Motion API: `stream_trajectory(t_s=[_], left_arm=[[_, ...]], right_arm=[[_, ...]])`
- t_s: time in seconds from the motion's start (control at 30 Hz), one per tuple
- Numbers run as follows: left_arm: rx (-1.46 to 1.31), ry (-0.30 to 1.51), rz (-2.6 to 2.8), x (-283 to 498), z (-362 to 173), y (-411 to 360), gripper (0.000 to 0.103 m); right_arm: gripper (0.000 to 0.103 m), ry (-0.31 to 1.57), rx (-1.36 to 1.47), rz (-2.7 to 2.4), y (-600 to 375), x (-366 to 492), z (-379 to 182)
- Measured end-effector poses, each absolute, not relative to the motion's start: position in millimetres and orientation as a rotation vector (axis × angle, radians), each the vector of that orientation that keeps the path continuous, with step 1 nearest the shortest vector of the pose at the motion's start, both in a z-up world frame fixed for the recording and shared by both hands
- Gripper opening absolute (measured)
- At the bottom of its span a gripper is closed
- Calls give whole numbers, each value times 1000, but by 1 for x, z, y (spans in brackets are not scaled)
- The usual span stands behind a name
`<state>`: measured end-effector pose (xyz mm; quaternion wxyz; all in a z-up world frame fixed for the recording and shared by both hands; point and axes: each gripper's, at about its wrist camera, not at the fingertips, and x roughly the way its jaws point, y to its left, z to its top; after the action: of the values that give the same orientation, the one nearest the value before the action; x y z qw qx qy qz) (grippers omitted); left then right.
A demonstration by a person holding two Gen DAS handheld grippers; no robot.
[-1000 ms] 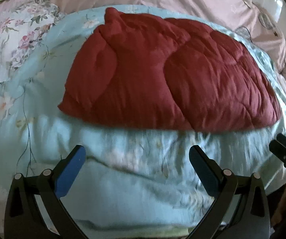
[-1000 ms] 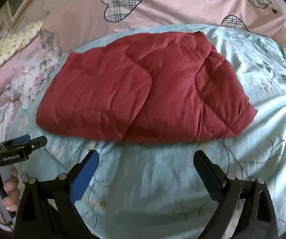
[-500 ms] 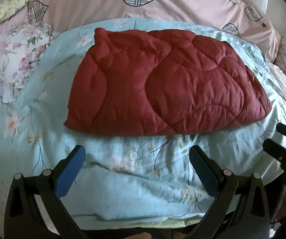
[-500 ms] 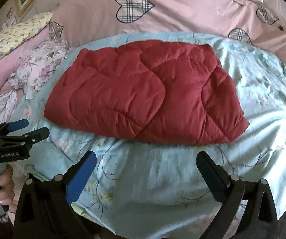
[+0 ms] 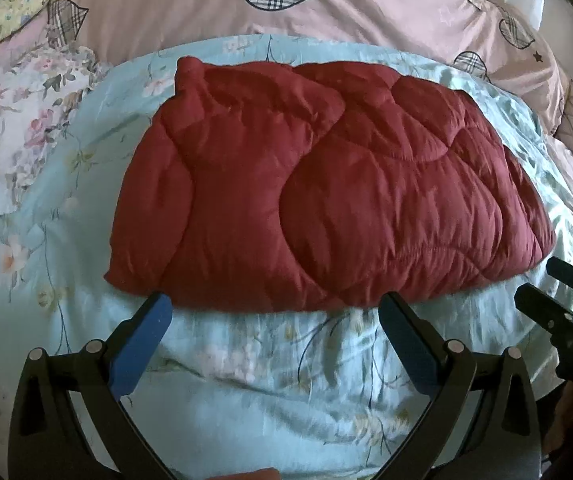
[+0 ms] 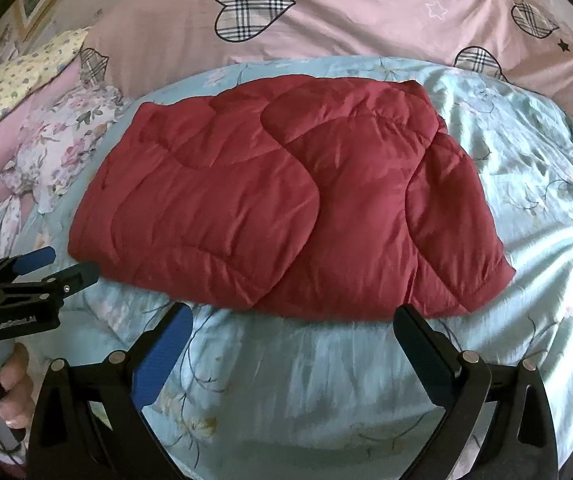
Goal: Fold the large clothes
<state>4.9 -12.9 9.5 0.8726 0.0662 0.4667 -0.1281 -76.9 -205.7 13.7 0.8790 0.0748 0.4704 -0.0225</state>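
Holding my left gripper (image 5: 272, 320) and right gripper (image 6: 292, 328) wide open and empty, I am hovering both just short of the red quilted garment (image 5: 326, 192). It is lying folded on the blue floral bedsheet (image 6: 546, 200); I am planning to clamp the near edge through all layers.

Pink duvet (image 6: 366, 20) cut by top edge — hand (image 6: 2, 392) cropped at left.
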Motion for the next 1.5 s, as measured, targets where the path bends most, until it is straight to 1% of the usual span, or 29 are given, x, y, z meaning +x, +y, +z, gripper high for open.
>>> stream_trajectory(t_s=[0.73, 1.5], left_arm=[[126, 969, -260, 19, 10, -19, 103], [123, 966, -271, 18, 11, -19, 103]], right_arm=[[101, 985, 170, -51, -210, -57, 12], [101, 978, 172, -48, -210, -55, 16]])
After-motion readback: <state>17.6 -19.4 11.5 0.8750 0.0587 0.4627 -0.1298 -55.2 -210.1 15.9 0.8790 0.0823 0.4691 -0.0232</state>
